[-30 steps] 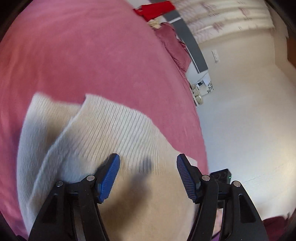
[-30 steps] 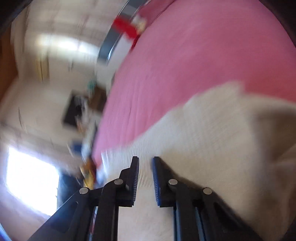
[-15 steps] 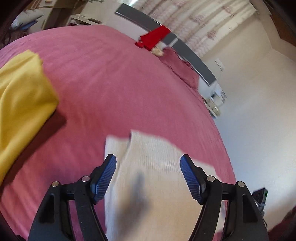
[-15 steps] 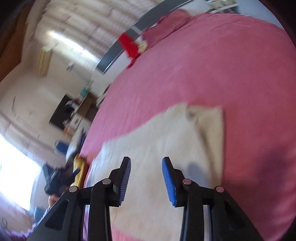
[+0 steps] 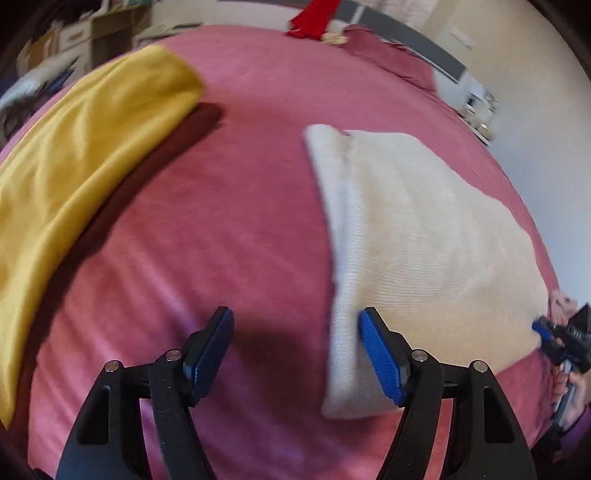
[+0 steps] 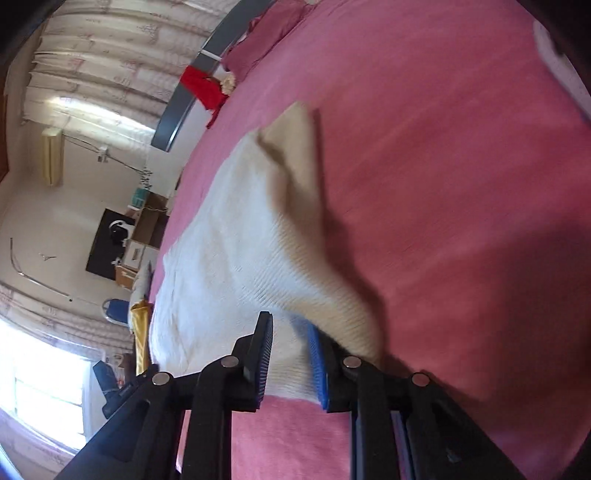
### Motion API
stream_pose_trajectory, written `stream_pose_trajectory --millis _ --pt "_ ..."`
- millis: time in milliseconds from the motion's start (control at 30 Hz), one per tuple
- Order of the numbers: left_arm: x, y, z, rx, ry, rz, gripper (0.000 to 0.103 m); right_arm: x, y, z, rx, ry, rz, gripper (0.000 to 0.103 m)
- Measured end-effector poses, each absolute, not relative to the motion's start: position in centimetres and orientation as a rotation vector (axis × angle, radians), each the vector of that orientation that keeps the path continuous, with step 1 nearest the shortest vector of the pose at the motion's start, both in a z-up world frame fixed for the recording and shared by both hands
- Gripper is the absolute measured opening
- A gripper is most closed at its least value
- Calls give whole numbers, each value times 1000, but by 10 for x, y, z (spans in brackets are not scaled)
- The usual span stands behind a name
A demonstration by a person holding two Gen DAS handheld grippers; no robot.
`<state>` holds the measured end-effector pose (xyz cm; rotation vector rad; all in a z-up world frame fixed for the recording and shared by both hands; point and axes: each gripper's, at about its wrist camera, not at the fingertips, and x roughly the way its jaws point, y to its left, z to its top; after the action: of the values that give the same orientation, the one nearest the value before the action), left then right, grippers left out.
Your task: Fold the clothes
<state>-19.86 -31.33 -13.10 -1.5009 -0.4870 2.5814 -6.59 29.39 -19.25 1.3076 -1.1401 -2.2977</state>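
Note:
A cream knitted garment [image 5: 413, 236] lies folded on the pink bedspread [image 5: 229, 206]. My left gripper [image 5: 295, 350] is open above the bedspread, its right pad [image 5: 380, 358] over the garment's near left edge. My right gripper [image 6: 290, 360] sits at the garment's [image 6: 236, 243] near corner, jaws narrowly apart with cloth between the pads; that corner is lifted and draped over the right finger. The right gripper also shows in the left wrist view [image 5: 554, 336] at the garment's far right edge.
A yellow garment [image 5: 74, 155] lies on the bed at the left. A red cloth [image 5: 310, 18] and a pink pillow [image 5: 391, 55] sit by the grey headboard. The bed's right edge drops to a pale floor; shelves and boxes [image 6: 144, 229] stand beyond the left side.
My left gripper swung left off the cream garment, bringing the yellow garment into view. My right gripper dropped to the garment's corner, and its jaws now have cloth between them.

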Motion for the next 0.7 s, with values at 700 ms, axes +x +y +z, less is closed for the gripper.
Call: stream_pose_trajectory --millis 700 --pt "-170 -293 -159 -1388 -931 2575 83 -1 335 -236 1156 -1798 -2125 40"
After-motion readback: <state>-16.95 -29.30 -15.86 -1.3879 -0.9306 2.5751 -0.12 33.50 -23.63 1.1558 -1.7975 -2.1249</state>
